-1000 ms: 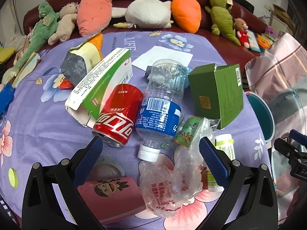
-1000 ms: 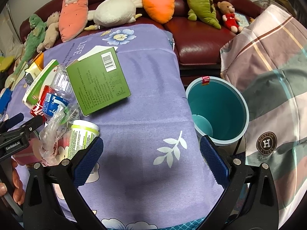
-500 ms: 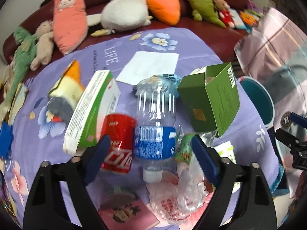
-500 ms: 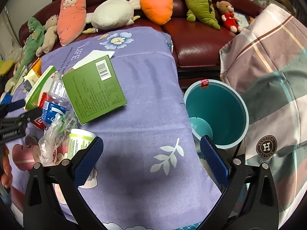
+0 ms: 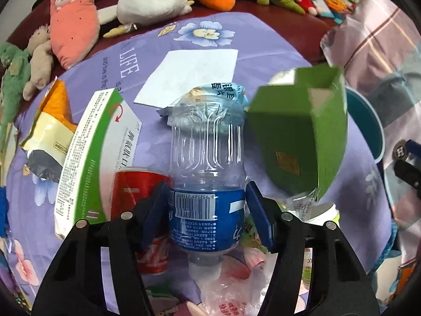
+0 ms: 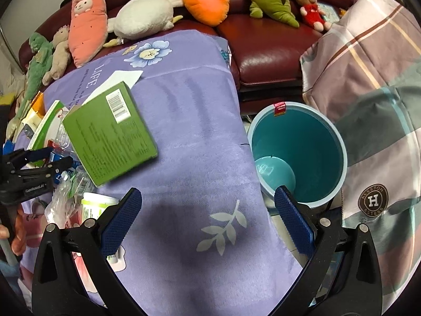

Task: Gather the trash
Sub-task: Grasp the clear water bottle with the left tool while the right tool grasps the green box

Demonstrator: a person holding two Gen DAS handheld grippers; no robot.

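My left gripper (image 5: pixel 206 210) is shut on a clear plastic bottle (image 5: pixel 206 158) with a blue label, its pads pressed on both sides of the label; the cap points toward me. A red cola can (image 5: pixel 136 189) lies just left of it, and a green-and-white carton (image 5: pixel 97 152) beyond that. A green box (image 5: pixel 297 137) stands open to the right. My right gripper (image 6: pixel 208 218) is open and empty over the purple cloth, next to the teal trash bin (image 6: pixel 339 142). The left gripper also shows in the right wrist view (image 6: pixel 39 168).
A white paper sheet (image 5: pixel 189 73), a snack bag (image 5: pixel 50 131), a blue wrapper (image 5: pixel 223 89), crumpled clear plastic (image 5: pixel 236 289) and a white-green cup (image 6: pixel 97 202) lie on the table. Plush toys (image 6: pixel 142 15) line the red sofa. A plaid blanket (image 6: pixel 381 79) is right.
My left gripper has moved forward over the bottle and closed from wide open onto its labelled part. The right gripper has barely moved and stays open.
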